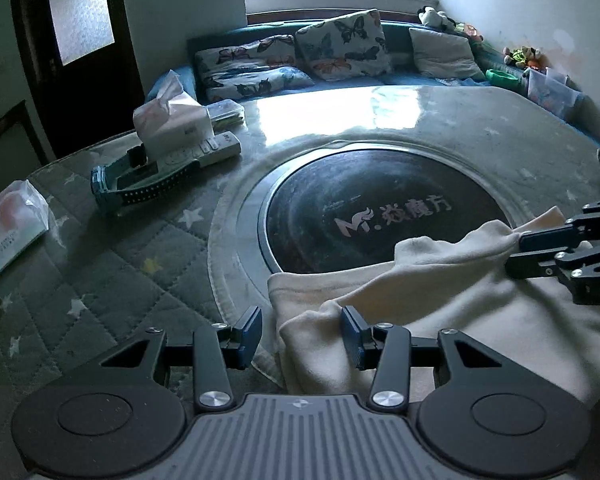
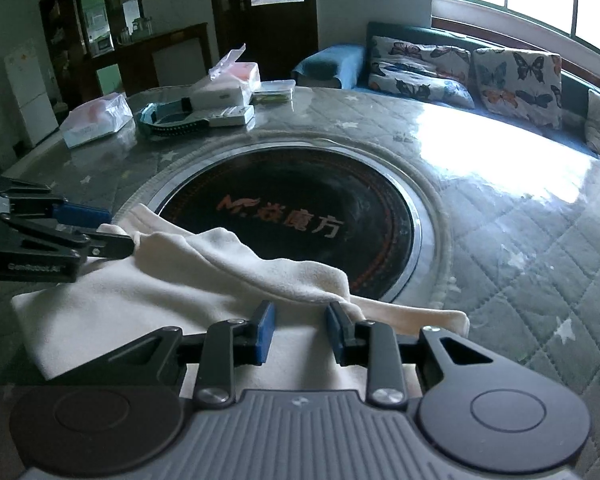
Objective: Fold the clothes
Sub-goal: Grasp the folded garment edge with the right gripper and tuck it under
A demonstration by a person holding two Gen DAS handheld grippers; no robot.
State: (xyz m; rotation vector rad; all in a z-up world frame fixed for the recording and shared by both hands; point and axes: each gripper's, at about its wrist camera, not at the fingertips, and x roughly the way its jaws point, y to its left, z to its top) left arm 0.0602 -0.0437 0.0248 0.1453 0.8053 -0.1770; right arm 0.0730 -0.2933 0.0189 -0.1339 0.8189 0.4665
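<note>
On the quilted grey worktop lay a soft cream cloth. Both the left gripper and right gripper were spread wide over it.

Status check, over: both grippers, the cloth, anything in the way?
Left gripper open, cloth edge between fingers. Right gripper open over cream garment, which lies rumpled, partly over the black round hotplate. Tissue packs, remote off to the side.

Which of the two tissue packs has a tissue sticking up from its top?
The tissue pack beside the remote control: a tissue stands up from it. The other pack, alone near the table edge, shows none.
</note>
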